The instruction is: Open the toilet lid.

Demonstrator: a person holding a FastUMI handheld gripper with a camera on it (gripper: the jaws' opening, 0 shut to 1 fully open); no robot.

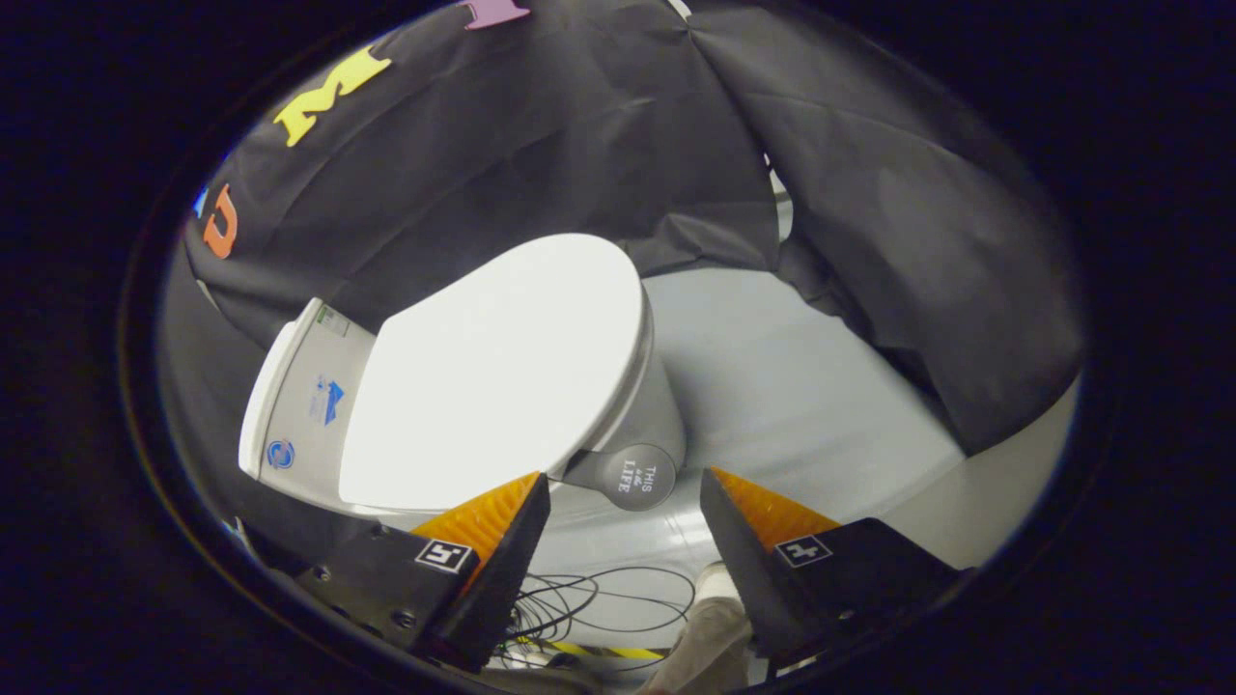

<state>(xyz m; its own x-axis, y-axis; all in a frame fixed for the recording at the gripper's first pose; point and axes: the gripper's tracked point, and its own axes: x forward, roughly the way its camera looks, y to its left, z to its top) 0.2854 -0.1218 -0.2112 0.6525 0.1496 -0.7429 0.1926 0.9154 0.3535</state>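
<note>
A white toilet (657,405) stands ahead of me with its lid (492,376) lying flat and closed over the bowl. A round grey handle tab (632,476) sticks out from the lid's side edge, just ahead of my fingers and between them. My gripper (626,483) is open, its fingers spread to either side of the tab with nothing pressed between them. The white tank (294,396) sits behind the lid.
Black cloth walls hang close behind and beside the toilet. A pale grey floor (801,386) stretches past the bowl. Loose black cables (599,598) lie on the floor below my fingers, beside a person's shoe (710,627).
</note>
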